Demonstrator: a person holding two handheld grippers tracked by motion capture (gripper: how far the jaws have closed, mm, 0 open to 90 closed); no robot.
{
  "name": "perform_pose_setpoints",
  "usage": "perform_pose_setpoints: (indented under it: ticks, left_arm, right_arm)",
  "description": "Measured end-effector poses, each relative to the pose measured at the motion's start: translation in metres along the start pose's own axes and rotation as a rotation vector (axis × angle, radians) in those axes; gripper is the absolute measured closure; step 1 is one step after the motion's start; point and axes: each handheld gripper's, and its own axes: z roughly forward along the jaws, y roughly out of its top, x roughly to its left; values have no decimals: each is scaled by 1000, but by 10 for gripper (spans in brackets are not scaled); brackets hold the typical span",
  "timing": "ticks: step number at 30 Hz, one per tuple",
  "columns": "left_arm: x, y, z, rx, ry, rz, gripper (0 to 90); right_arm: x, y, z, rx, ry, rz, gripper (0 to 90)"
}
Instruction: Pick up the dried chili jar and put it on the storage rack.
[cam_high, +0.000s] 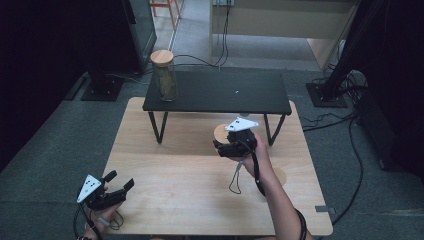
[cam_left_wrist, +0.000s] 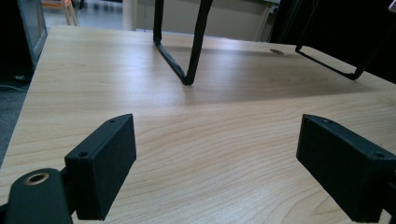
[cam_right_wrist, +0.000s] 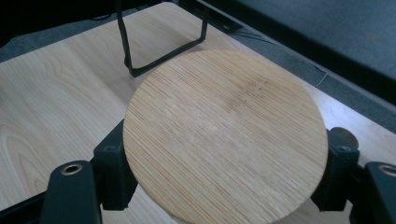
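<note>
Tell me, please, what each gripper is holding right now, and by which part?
The right gripper is shut on a jar, gripped on its opposite sides just under its round wooden lid. The left gripper is open and holds nothing.

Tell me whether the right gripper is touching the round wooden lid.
Touching. In the right gripper view the right gripper has a black jaw pressed against each side of the round wooden lid, clamping it above the table.
</note>
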Motion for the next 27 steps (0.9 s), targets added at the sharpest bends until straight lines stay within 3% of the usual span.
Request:
perform_pose_setpoints:
  ticks: [13, 27]
  left_arm:
    - [-1, 1, 1, 4, 2, 2, 122]
    - [2, 0, 0, -3, -8, -7, 122]
  right_arm:
    - [-3, 29, -7, -10, -7, -38, 256]
    - [-8, 50, -11, -17, -6, -37, 256]
